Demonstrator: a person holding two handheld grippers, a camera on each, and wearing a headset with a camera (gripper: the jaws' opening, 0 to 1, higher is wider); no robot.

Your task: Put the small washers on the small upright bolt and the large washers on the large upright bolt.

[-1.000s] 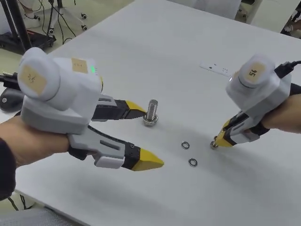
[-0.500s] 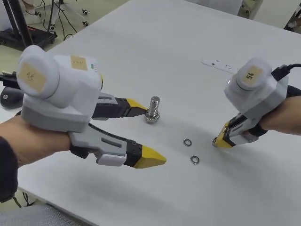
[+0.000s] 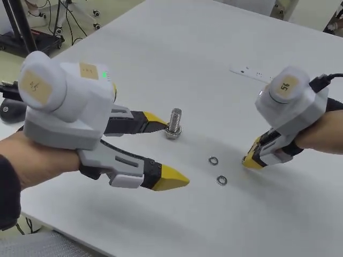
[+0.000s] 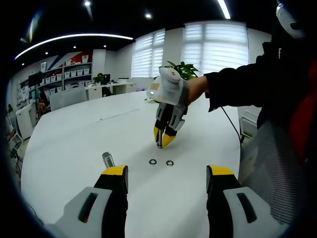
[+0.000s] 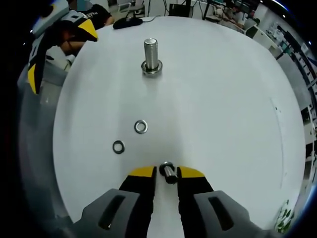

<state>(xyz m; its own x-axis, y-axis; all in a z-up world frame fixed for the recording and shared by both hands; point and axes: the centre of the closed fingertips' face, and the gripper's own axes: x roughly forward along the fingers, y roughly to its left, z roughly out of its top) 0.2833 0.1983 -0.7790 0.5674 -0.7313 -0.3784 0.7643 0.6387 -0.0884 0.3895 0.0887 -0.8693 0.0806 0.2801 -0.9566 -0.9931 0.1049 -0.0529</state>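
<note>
White surface holds two small washers near the big bolt. From above, the right gripper hides the small bolt; its own view shows fingers pinching it. The left gripper fingers gape wide, empty.

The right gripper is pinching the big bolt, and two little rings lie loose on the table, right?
Not the big bolt. The right gripper view shows the right gripper closed on the small bolt, while the big bolt stands apart, farther off. The two little rings do lie loose on the table.
</note>
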